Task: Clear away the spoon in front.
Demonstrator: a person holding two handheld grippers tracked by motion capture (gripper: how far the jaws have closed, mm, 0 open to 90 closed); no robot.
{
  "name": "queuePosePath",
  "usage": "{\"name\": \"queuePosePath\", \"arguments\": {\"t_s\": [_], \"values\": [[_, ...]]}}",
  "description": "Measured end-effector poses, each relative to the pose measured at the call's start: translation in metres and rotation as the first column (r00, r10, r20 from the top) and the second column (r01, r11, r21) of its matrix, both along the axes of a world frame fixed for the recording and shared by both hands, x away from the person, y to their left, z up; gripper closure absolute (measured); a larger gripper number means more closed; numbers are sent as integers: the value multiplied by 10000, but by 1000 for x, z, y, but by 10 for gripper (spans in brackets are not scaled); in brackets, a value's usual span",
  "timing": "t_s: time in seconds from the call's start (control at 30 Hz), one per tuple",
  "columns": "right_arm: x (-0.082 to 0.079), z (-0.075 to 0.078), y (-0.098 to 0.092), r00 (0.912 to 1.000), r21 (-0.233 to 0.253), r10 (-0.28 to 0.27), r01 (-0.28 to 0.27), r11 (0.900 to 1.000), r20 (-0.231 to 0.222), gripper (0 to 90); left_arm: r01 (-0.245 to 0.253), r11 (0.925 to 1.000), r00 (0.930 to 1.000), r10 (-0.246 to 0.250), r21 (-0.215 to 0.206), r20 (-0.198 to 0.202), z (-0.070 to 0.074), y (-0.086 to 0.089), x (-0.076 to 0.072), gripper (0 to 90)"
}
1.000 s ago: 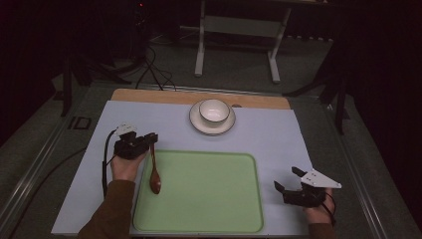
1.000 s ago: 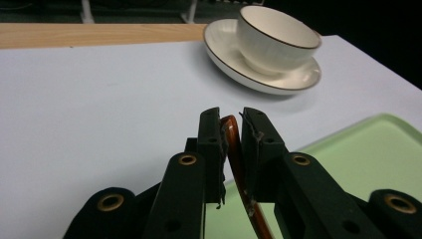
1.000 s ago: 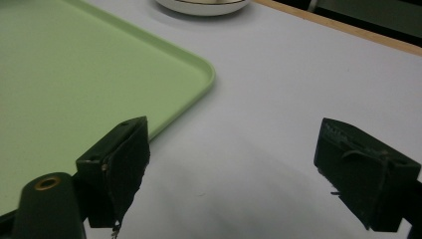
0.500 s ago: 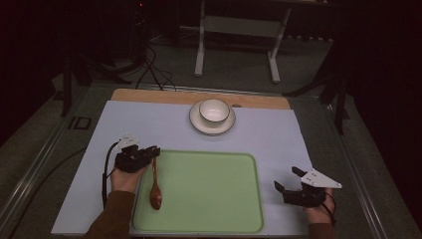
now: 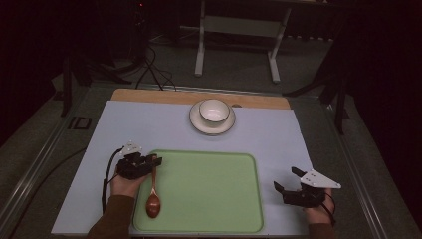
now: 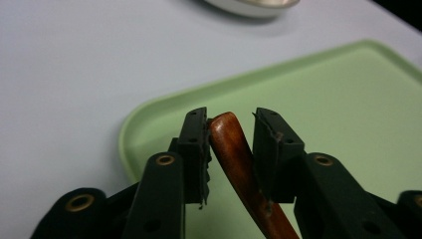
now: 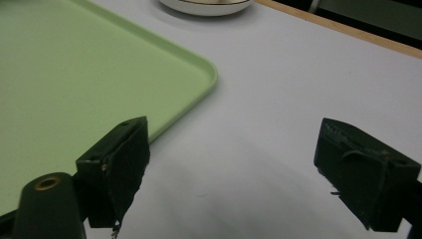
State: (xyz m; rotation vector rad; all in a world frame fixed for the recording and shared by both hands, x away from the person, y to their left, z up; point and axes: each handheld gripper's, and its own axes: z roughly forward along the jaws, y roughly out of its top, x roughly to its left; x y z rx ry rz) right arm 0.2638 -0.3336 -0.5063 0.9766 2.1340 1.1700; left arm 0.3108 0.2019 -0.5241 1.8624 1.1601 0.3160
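A brown wooden spoon (image 5: 153, 201) lies along the left side of the green tray (image 5: 209, 184), its bowl toward the near edge. My left gripper (image 5: 155, 160) is shut on the spoon's handle tip (image 6: 231, 144). In the left gripper view the handle sits slanted between the jaws, pressed to the left one, with a thin gap at the right one. My right gripper (image 5: 284, 178) is open and holds nothing. It sits low over the pale mat to the right of the tray, whose corner (image 7: 199, 69) shows left of its jaws (image 7: 234, 139).
A white bowl (image 5: 214, 110) on a white saucer (image 5: 199, 124) stands at the back middle of the mat, beyond the tray. A wooden strip (image 5: 149, 94) runs along the far edge. Dark floor, cables and a stand's legs lie behind the table.
My left gripper has pulled back toward the near edge, taking the spoon with it down the tray's left side. The right gripper has stayed in place.
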Motion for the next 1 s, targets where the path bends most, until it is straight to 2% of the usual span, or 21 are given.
{"name": "queuePosePath", "arguments": {"t_s": [0.13,0.2,0.23,0.33,0.37,0.43,0.47,0.63,0.73,0.9,0.97,1.0], "values": [[0,0,0,10000,8,10,-10,10000,12,141,25,9980,9999,-16,627,-135,-4,-4,1,623],[0,0,0,10000,1,16,-16,10000,17,141,-3,9973,9998,16,738,-177,-5,-5,2,600],[0,0,0,10000,3,22,-22,10000,16,141,-182,9942,9996,202,1060,-181,-6,-6,3,600],[0,0,0,10000,11,30,-30,10000,13,141,-491,9883,9988,489,1443,53,-7,-8,3,492],[0,0,0,10000,9,30,-30,10000,10,141,-608,9876,9981,595,1450,132,-6,-8,3,449],[0,0,0,10000,6,32,-32,10000,12,141,-763,9883,9970,737,1319,246,-5,-7,3,434],[0,0,0,10000,2,39,-39,10000,28,141,-811,9879,9966,781,1320,279,-3,-5,2,392],[0,1,-1,10000,9,46,-46,10000,41,141,-1079,9903,9932,1034,874,542,5,3,-2,373],[0,1,-1,10000,8,52,-52,10000,44,141,-1295,9887,9892,1235,760,789,11,7,-6,355],[0,1,-2,10000,62,40,-40,10000,55,141,-1887,9781,9762,1771,876,1252,24,12,-14,274],[0,1,-2,10000,85,32,-33,10000,80,141,-1997,9763,9717,1863,836,1455,30,14,-19,262],[0,1,-2,10000,85,32,-33,10000,80,141,-1997,9763,9717,1863,836,1455,30,14,-19,257]]}}
